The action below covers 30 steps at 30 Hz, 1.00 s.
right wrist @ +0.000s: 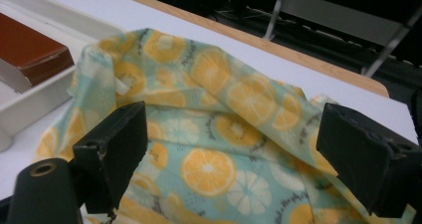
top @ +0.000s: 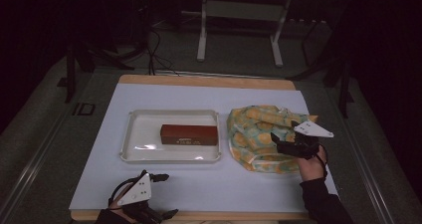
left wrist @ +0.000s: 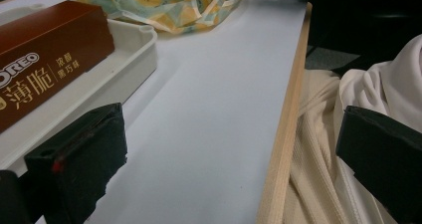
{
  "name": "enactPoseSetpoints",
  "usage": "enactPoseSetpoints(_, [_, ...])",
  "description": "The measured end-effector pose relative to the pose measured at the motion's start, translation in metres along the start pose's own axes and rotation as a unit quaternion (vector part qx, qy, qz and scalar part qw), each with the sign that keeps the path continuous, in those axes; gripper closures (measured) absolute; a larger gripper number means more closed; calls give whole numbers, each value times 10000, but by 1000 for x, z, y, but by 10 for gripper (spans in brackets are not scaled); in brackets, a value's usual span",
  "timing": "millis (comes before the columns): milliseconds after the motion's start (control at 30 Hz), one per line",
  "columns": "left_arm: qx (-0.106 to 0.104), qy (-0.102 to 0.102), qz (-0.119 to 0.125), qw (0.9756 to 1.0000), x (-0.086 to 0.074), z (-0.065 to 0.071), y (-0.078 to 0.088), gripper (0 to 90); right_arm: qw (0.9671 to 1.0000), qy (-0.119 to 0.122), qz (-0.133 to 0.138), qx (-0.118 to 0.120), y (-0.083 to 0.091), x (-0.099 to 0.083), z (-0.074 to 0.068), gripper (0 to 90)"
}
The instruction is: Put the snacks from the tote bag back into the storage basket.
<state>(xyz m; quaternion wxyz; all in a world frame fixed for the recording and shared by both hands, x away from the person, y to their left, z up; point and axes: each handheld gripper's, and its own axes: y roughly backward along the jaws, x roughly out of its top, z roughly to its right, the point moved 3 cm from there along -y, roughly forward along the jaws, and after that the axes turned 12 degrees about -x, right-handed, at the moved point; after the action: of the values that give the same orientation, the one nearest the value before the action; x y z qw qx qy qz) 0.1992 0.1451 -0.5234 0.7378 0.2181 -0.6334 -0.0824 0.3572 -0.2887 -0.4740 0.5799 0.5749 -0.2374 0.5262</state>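
Note:
A brown Oreo box (top: pixel 189 134) lies flat in a white tray (top: pixel 130 134) at mid-table. To its right sits a crumpled cloth bag (top: pixel 254 129) printed with orange slices. My right gripper (top: pixel 284 131) hovers over the bag's right part, open; in the right gripper view its jaws (right wrist: pixel 234 139) straddle the bag (right wrist: pixel 224 114) without touching it. My left gripper (top: pixel 163 195) rests open near the table's front left edge, holding nothing. The left gripper view (left wrist: pixel 231 144) looks across the bare mat, with the box (left wrist: pixel 45 69) and tray (left wrist: pixel 134 55) at its left.
A pale mat (top: pixel 199 189) covers the wooden table, whose front edge (left wrist: pixel 286 119) runs beside the person's white garment (left wrist: pixel 348 109). Behind the table stands a metal frame (top: pixel 239 15) on a dark floor. Open mat lies between the tray and the front edge.

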Motion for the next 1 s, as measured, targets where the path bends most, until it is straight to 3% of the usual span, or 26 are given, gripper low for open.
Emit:
enactPoseSetpoints(467, [9, -13, 0, 10000, 0, 1, 0, 0, 9994, -211, 97, -245, 14, -30, 9, 126])
enactPoseSetpoints(767, [-7, -33, -8, 10000, 0, 1, 0, 0, 9991, -299, -22, -298, 19, -54, 11, 119])
enactPoseSetpoints(1000, [-12, -36, -3, 10000, 0, 1, 1, 0, 9989, -309, 177, -298, 28, -61, 15, 119])
